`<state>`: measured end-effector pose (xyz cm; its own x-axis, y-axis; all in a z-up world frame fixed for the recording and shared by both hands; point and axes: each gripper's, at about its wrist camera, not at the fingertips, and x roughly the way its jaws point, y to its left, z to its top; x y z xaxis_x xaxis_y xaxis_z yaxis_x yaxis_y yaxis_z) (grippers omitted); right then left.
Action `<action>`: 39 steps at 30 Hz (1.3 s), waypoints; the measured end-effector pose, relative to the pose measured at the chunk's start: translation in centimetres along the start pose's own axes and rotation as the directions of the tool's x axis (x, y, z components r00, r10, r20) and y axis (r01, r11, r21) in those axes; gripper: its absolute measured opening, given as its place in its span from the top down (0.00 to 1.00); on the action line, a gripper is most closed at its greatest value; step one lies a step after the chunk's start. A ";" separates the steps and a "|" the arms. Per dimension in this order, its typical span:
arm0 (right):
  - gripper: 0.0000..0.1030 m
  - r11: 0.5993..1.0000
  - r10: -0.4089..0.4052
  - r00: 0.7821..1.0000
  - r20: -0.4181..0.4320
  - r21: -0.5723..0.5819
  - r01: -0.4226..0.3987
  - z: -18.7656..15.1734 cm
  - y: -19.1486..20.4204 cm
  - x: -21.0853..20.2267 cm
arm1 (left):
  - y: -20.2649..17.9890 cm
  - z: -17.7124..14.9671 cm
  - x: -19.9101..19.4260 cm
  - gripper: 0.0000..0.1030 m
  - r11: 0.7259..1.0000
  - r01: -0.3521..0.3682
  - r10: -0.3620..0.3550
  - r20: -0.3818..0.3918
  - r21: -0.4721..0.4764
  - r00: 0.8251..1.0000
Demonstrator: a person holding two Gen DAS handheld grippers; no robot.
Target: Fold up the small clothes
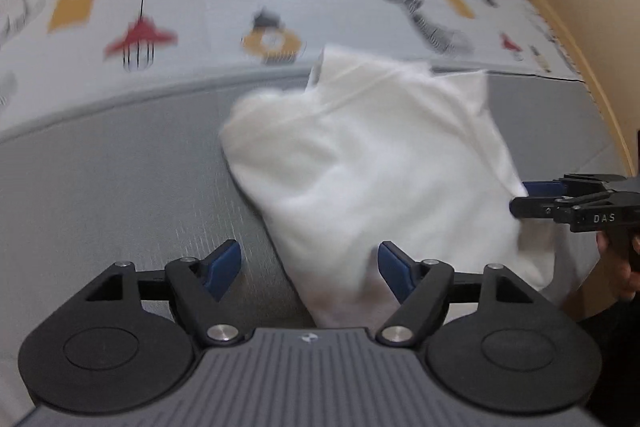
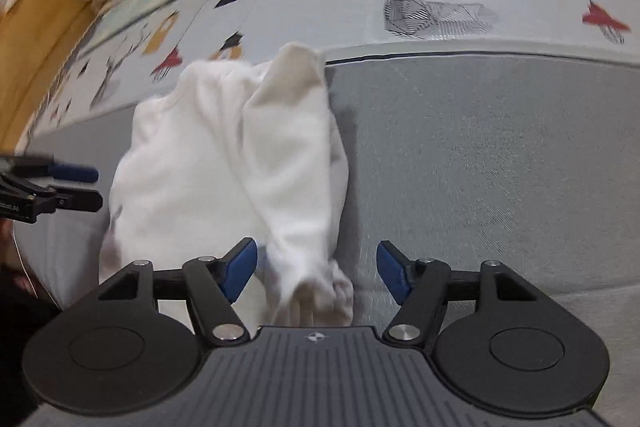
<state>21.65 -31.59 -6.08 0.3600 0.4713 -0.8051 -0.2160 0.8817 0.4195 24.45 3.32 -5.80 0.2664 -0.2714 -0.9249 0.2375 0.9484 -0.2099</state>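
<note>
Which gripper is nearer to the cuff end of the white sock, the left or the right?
Right. The right gripper stands open with the sock cuff between its jaws. The left gripper stands open at the garment's opposite edge.

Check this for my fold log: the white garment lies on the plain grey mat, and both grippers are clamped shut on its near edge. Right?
Not quite. The white garment does lie on the grey mat, but both wrist views show the left gripper and right gripper open, pads off the cloth.
</note>
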 end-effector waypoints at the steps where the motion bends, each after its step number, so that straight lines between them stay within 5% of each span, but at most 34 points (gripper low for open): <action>1: 0.34 1.000 -0.003 1.000 -0.008 0.012 0.003 0.3 -0.2 0.4 | 0.1 0.1 0.6 0.23 1.000 0.025 -0.026 -0.022 -0.010 0.999; 6: 0.33 0.998 0.026 0.998 -0.062 0.057 -0.022 1.4 -0.7 2.6 | 1.9 0.1 3.6 0.22 0.982 0.125 -0.138 -0.081 -0.145 0.987; 11: 0.30 0.999 0.036 0.996 -0.080 0.040 -0.033 2.3 -0.1 3.5 | 1.8 0.9 4.2 0.26 0.981 0.151 -0.157 -0.046 -0.120 0.986; 13: 0.32 0.998 0.051 0.995 -0.086 0.034 -0.048 2.7 0.2 3.9 | 1.7 1.1 4.1 0.42 0.985 0.140 -0.144 -0.035 -0.102 0.989; 15: 0.57 0.997 0.079 0.993 -0.086 0.023 -0.078 3.2 0.6 4.1 | 1.5 1.4 3.2 0.61 0.989 0.135 -0.135 -0.004 -0.061 0.991; 18: 0.74 0.995 0.101 0.994 -0.030 -0.008 -0.101 4.3 2.0 3.4 | 0.5 2.4 0.9 0.65 0.998 0.020 -0.026 0.125 0.053 0.992; 23: 0.76 0.983 0.173 0.975 0.138 0.042 -0.180 7.4 3.2 2.2 | 1.3 5.0 -2.5 0.65 0.991 -0.109 0.082 0.304 0.072 0.949; 30: 0.69 0.998 0.043 0.977 0.208 0.028 -0.050 10.5 6.1 4.0 | 3.3 6.2 -3.1 0.60 0.980 -0.201 0.194 0.305 -0.010 0.932; 32: 0.68 0.999 -0.036 0.970 0.240 0.044 0.027 10.7 6.4 3.8 | 3.5 5.6 -4.0 0.58 0.971 -0.241 0.228 0.337 -0.005 0.913; 34: 0.68 0.999 -0.031 0.964 0.263 0.020 0.027 10.6 6.7 2.9 | 3.8 5.4 -4.8 0.58 0.970 -0.244 0.234 0.360 -0.017 0.903; 37: 0.68 0.998 0.013 0.973 0.231 -0.058 0.001 9.6 7.7 2.7 | 4.0 5.0 -4.5 0.59 0.984 -0.179 0.177 0.317 -0.022 0.932; 39: 0.68 0.994 -0.029 0.987 0.161 -0.103 0.046 8.9 8.3 3.9 | 3.5 4.4 -3.4 0.59 0.989 -0.146 0.139 0.259 0.009 0.956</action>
<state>29.39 -22.21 -2.01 0.5075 0.4430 -0.7391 -0.2911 0.8954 0.3369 28.43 6.83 -1.97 0.5293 -0.1701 -0.8312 0.2042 0.9764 -0.0698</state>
